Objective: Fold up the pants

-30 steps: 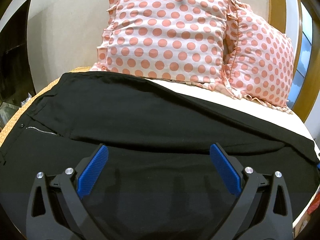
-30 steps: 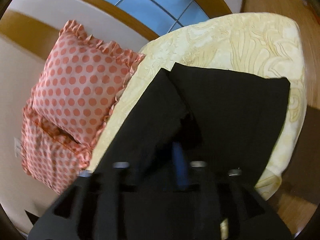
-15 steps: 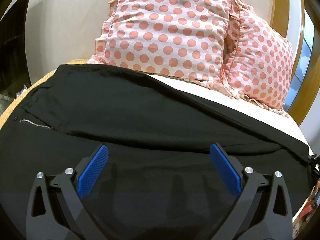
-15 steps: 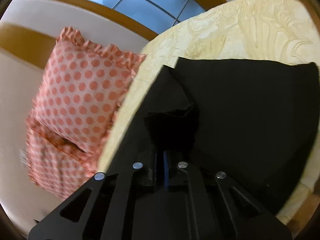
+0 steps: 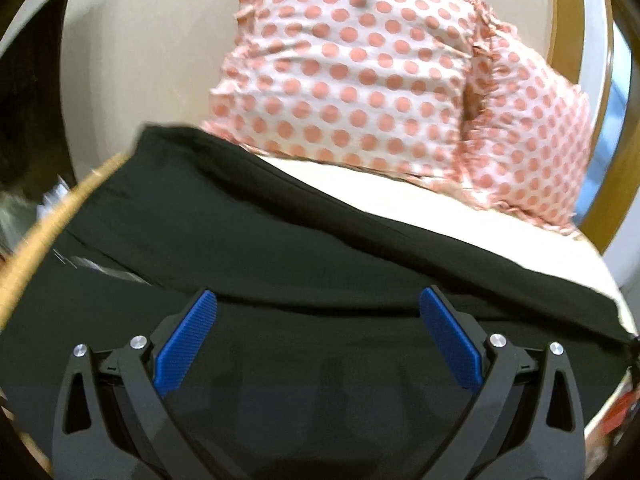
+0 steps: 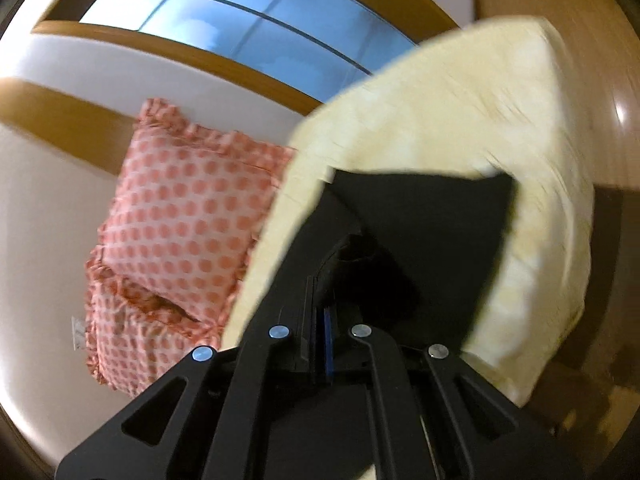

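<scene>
Matt cloth, ribbed plastic, varnished wood

The black pants (image 5: 280, 240) under the left gripper (image 5: 318, 336) are a matt, smooth woven cloth with a small metal zipper (image 5: 100, 270) to its left; the gripper's pads (image 5: 186, 344) are blue ribbed plastic on matt black plastic arms with shiny metal rivets (image 5: 496, 340). Beyond it lie polka-dot pillows (image 5: 360, 64) of soft, frilled cloth. Ahead of the right gripper (image 6: 324, 320), the bedcover (image 6: 460, 120) is cream cloth with a faint raised pattern, and the window frame (image 6: 180, 52) and floor (image 6: 612, 80) beyond are glossy varnished wood.
</scene>
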The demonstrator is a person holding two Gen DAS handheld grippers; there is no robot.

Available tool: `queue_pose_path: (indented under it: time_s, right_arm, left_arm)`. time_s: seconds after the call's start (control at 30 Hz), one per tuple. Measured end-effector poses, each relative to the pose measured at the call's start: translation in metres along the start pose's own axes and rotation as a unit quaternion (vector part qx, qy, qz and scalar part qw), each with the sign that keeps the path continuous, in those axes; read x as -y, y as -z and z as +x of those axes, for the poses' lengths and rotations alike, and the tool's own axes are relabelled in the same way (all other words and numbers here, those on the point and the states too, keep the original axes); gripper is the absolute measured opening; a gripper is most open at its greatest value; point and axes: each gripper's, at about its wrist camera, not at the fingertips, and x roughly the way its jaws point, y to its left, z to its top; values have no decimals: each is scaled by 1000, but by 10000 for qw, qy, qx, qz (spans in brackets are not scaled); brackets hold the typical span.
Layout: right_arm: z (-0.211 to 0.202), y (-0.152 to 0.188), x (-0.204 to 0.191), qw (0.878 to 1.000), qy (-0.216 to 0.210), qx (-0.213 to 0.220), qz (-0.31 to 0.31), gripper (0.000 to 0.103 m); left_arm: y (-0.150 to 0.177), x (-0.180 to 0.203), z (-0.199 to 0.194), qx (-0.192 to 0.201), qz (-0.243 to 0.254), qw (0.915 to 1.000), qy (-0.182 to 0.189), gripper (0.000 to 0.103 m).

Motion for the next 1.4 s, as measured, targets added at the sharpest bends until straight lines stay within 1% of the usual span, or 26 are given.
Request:
queue_pose_path:
  time_s: [0.03, 0.1, 0.13, 0.2, 0.27, 0.33, 0.4, 0.5, 0.53, 0.6, 0.67, 0.7, 0.73, 0.77, 0.8, 0.83, 0.9, 0.97, 1.0, 1.1, 1.13, 1.2, 1.27, 1.3, 1.37, 1.4]
  right_arm:
    - [1, 1, 1, 10000, 31, -1, -15, 2]
    - [2, 1, 1, 10000, 4, 7, -19, 2]
    - [2, 0, 1, 10000, -23, 16, -23, 2]
    - [3, -1, 1, 10000, -41, 12, -46, 2]
    - [4, -3, 2, 10000, -59, 7, -54, 2]
    - [4, -3, 4, 10000, -83, 5, -16, 2]
    - [5, -3, 5, 10000, -52, -5, -51, 2]
    - [6, -4, 3, 9999, -6, -26, -129, 2]
    - [6, -4, 3, 9999, 1, -35, -140, 2]
    - [7, -5, 2, 9998, 21, -46, -173, 2]
    - [7, -5, 2, 9998, 32, -55, -199, 2]
    - [8, -6, 2, 9998, 32, -62, -200, 2]
    - [8, -6, 2, 9998, 31, -63, -198, 2]
    - [8, -6, 1, 9998, 31, -63, -198, 2]
    - [8, -5, 1, 9998, 27, -59, -196, 2]
    - [8, -5, 1, 9998, 11, -66, -189, 2]
    - [9, -6, 1, 9998, -10, -72, -200, 2]
    - [9, -7, 0, 9998, -20, -60, -207, 2]
    - [8, -8, 0, 9998, -39, -47, -204, 2]
    - [4, -16, -5, 9996, -106, 44, -246, 2]
    - [2, -19, -7, 9995, -122, 87, -272, 2]
    - [-2, -25, -13, 9991, -155, 187, -349, 2]
    - [-8, -30, -15, 9986, -144, 302, -401, 2]
    - [-9, -31, -15, 9986, -122, 323, -399, 2]
    - [-8, -33, -10, 9989, -1, 300, -350, 2]
    - [-6, -34, -7, 9991, 49, 269, -319, 2]
  left_arm:
    - [-11, -9, -3, 20, 53, 9999, -141, 101]
    - [-26, -22, -2, -67, -1, 9994, -325, 101]
    - [-39, -32, 0, -152, -105, 9994, -304, 101]
    - [-57, -47, 8, -240, -328, 9991, -101, 101]
    - [-75, -61, 26, -346, -630, 9974, 36, 101]
    - [-92, -74, 56, -635, -909, 9938, 66, 101]
    - [-106, -85, 86, -942, -1200, 9882, 155, 101]
    - [-121, -101, 130, -1282, -1874, 9734, 305, 101]
    - [-125, -106, 145, -1385, -2132, 9667, 304, 101]
    - [-132, -110, 169, -1570, -2329, 9595, 193, 100]
    - [-138, -108, 191, -1786, -2215, 9586, -122, 91]
    - [-139, -107, 200, -1912, -2115, 9581, -267, 81]
    - [-138, -107, 206, -2021, -2036, 9573, -352, 61]
    - [-137, -106, 211, -2120, -1962, 9563, -459, 49]
    - [-136, -106, 213, -2196, -1862, 9556, -621, 31]
    - [-134, -107, 210, -2200, -1751, 9568, -743, 23]
    - [-130, -111, 196, -2103, -1704, 9598, -743, 19]
    - [-125, -115, 168, -1925, -1676, 9643, -698, 17]
    - [-124, -115, 153, -1798, -1612, 9680, -685, 17]
    - [-113, -110, 80, -1286, -1379, 9805, -562, 17]
    - [-109, -109, 61, -1174, -1367, 9823, -513, 17]
    - [-89, -110, 10, -818, -1354, 9865, -423, 17]
    - [-66, -110, -23, -624, -1364, 9875, -474, 18]
    - [-49, -114, -40, -551, -1421, 9870, -507, 19]
    - [-9, -118, -64, -530, -1650, 9832, -579, 19]
    - [4, -121, -66, -545, -1722, 9817, -604, 19]
